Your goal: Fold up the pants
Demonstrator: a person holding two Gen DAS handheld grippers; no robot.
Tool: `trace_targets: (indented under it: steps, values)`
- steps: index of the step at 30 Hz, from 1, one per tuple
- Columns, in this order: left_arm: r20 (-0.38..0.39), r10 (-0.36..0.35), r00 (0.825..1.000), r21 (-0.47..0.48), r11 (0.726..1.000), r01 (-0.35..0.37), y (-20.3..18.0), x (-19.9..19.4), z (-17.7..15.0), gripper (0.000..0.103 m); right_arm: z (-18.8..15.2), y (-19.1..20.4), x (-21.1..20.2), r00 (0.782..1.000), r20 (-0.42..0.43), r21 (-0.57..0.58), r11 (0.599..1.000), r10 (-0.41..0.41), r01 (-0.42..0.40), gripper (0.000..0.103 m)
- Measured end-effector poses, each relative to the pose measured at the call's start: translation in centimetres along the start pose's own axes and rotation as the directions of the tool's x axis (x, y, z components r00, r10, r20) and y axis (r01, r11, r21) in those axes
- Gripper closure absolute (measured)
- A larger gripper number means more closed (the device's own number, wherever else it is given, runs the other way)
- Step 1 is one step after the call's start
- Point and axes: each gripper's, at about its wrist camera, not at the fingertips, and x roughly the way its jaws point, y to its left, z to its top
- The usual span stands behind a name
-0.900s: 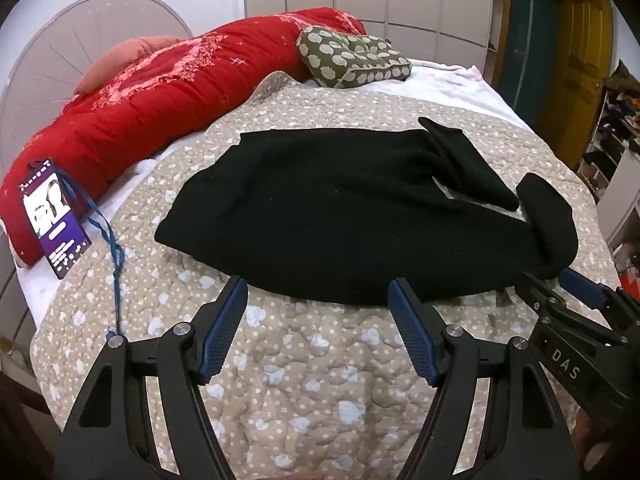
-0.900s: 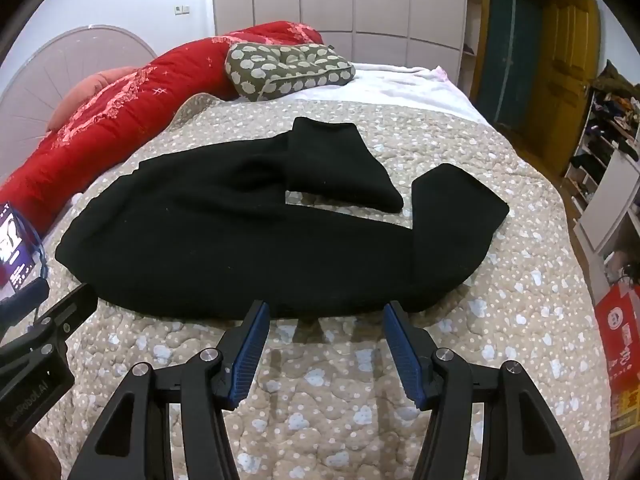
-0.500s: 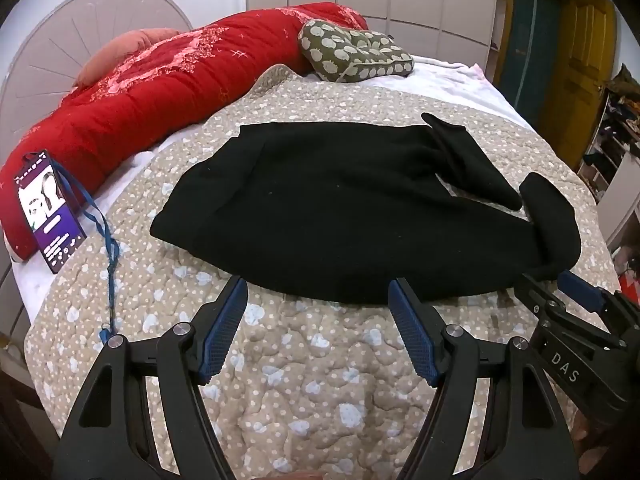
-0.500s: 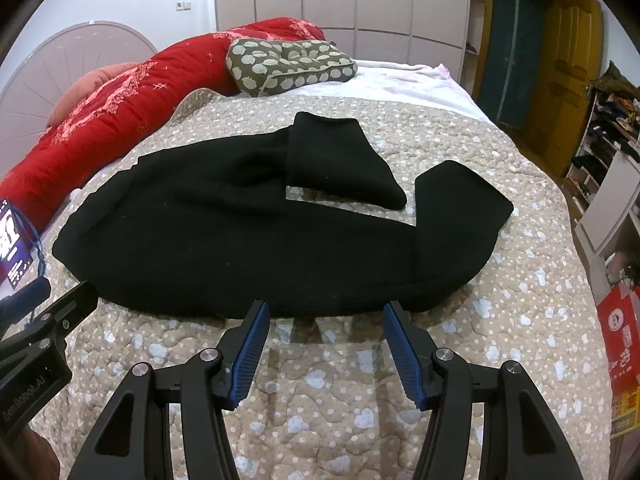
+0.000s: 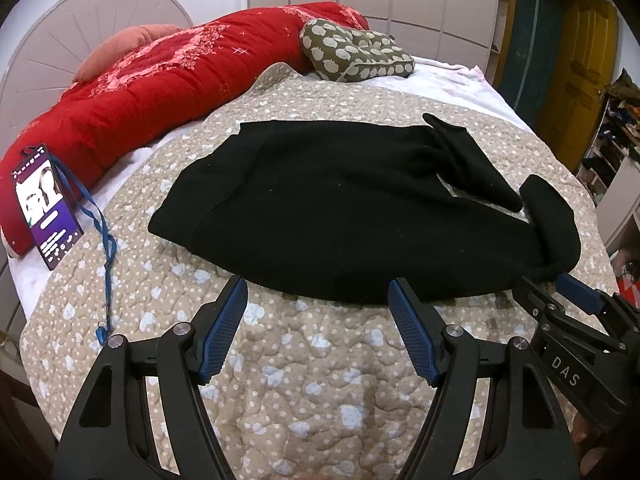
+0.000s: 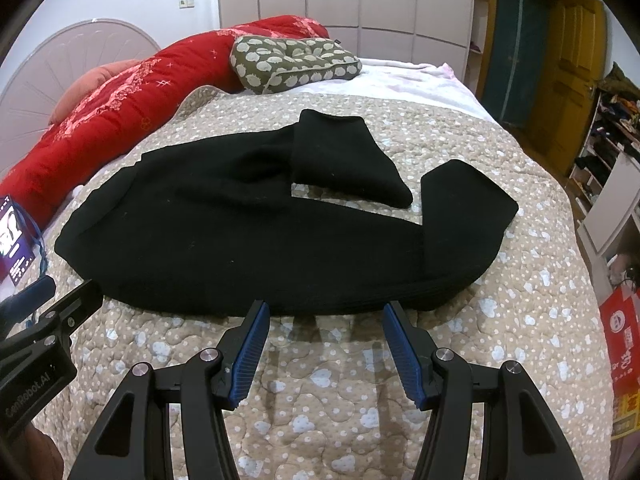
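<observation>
Black pants lie spread on a beige quilted bed cover, waist at the left, legs to the right with both leg ends bent back; they also show in the right wrist view. My left gripper is open and empty, just short of the pants' near edge. My right gripper is open and empty, its tips at the near edge by the lower leg. The right gripper also shows in the left wrist view, and the left one in the right wrist view.
A red duvet runs along the far left of the bed. A green patterned cushion lies at the back. A phone with a blue lanyard lies at the left. Beige cover lies under the grippers. A yellow door stands at the right.
Both grippers have drawn back and risen slightly; the pants sit a little further off in both views. The pants have not moved. Both grippers stay open.
</observation>
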Motion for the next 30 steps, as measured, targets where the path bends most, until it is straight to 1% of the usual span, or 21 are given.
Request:
trace_targets:
  steps: [6, 7, 9, 22, 26, 30]
  values:
    - [0.004, -0.024, 1.000, -0.001, 1.000, 0.024, 0.0, 0.0, 0.0, 0.030, 0.0, 0.0, 0.0, 1.000, 0.007, -0.001, 1.000, -0.002, 0.002, 0.046]
    - [0.000, -0.025, 1.000, 0.002, 1.000, 0.025, -0.1, 0.0, -0.1, 0.030, 0.0, 0.1, 0.0, 1.000, 0.006, -0.001, 1.000, -0.002, 0.002, 0.046]
    - [-0.004, -0.022, 1.000, 0.005, 1.000, 0.022, -0.1, 0.1, 0.0, 0.030, 0.0, 0.0, 0.0, 1.000, -0.024, 0.008, 1.000, 0.008, -0.008, 0.046]
    - [-0.015, -0.009, 1.000, -0.018, 1.000, 0.009, 0.6, 0.3, 0.0, 0.030, -0.1, 0.0, 0.1, 0.999, -0.036, 0.013, 1.000, 0.011, -0.010, 0.046]
    - [-0.035, -0.016, 0.999, -0.057, 0.998, 0.014, 1.9, 0.8, 0.3, 0.030, -0.2, -0.5, 0.3, 0.997, -0.072, 0.018, 1.000, 0.006, -0.004, 0.046]
    - [-0.058, -0.017, 0.998, -0.123, 0.992, 0.010, 4.3, 1.6, 0.8, 0.030, -0.2, -1.4, 0.7, 0.998, -0.066, 0.040, 0.999, 0.011, -0.008, 0.046]
